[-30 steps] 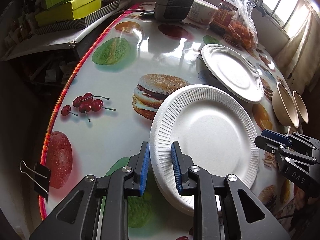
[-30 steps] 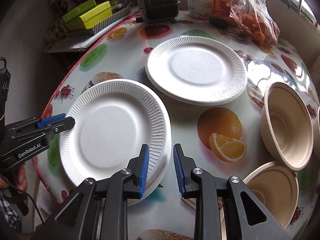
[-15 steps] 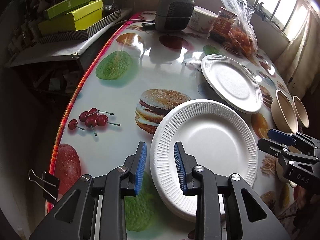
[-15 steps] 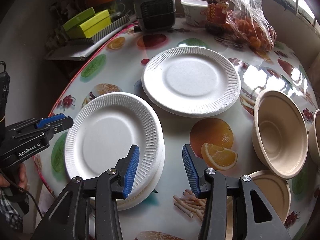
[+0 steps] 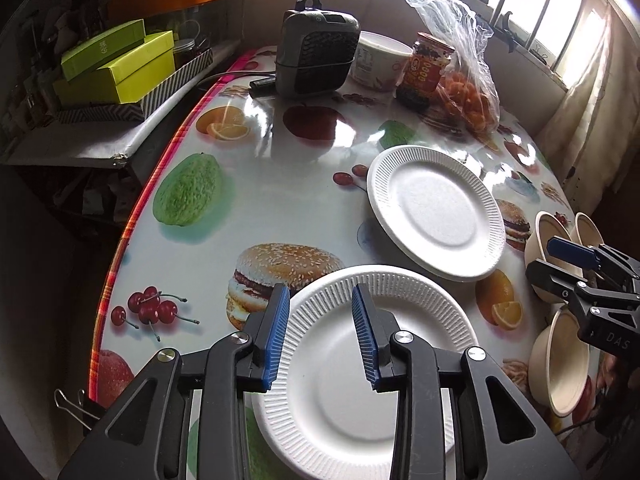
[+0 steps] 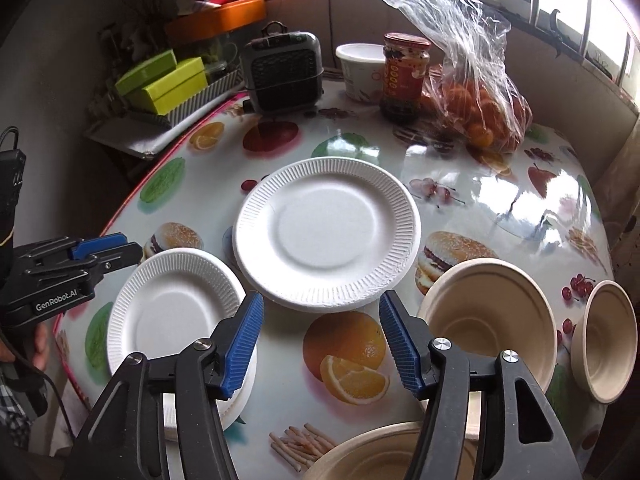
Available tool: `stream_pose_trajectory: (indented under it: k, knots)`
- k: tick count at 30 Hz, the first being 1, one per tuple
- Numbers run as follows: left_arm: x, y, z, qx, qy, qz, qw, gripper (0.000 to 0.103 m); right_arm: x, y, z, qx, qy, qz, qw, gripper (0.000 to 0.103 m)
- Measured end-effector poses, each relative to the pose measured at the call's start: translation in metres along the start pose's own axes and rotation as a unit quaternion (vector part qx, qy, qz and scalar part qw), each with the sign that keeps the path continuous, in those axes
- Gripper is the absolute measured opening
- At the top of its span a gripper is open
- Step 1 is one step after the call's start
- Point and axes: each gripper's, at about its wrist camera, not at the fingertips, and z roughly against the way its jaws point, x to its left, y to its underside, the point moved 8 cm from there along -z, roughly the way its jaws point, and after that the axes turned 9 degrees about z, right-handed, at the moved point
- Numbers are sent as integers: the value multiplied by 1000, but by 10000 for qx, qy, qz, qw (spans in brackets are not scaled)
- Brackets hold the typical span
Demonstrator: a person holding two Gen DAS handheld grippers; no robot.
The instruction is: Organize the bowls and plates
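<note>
White foam plates [image 5: 372, 364] sit stacked at the table [image 5: 256, 184] edge as my left gripper [image 5: 322, 340] and right gripper [image 6: 320, 344], jaws just opened, hang empty; a careless nudge could tip them off.

A glossy worktop [image 6: 500, 196] printed with fruit and burgers carries a stack of white plates [image 6: 172, 312] near its left edge, a single white plate [image 6: 326, 236] just behind it, three beige bowls [image 6: 490, 312] to the right, and a small heater [image 6: 284, 74], white tub [image 6: 358, 70], jar [image 6: 404, 76] and bag of oranges [image 6: 476, 108] along the far side.
</note>
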Motion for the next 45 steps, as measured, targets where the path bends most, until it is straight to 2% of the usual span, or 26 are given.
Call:
stream_pose_trajectory:
  k: [12,15,22,35,42,45]
  knots:
    - [-29,-30,-27,176,281,100,9994,34,-62,-21,-25,210,11,-418,9989,60]
    - [-31,-37,-35,152,177,125,9996,34,-71,-28,-33,241,-116,-442,9987,60]
    - [-43,-46,-56,317,213,184,9991,34,-92,-36,-57,388,-194,-588,9973,60]
    - [-47,-51,-73,420,198,260,9986,33,-96,-34,-86,669,-445,-581,9951,42]
    - [-48,-50,-80,513,202,272,9981,32,-95,-31,-94,768,-469,-564,9943,37]
    - [-50,-49,-83,550,214,265,9979,28,-94,-30,-96,826,-453,-533,9941,33]
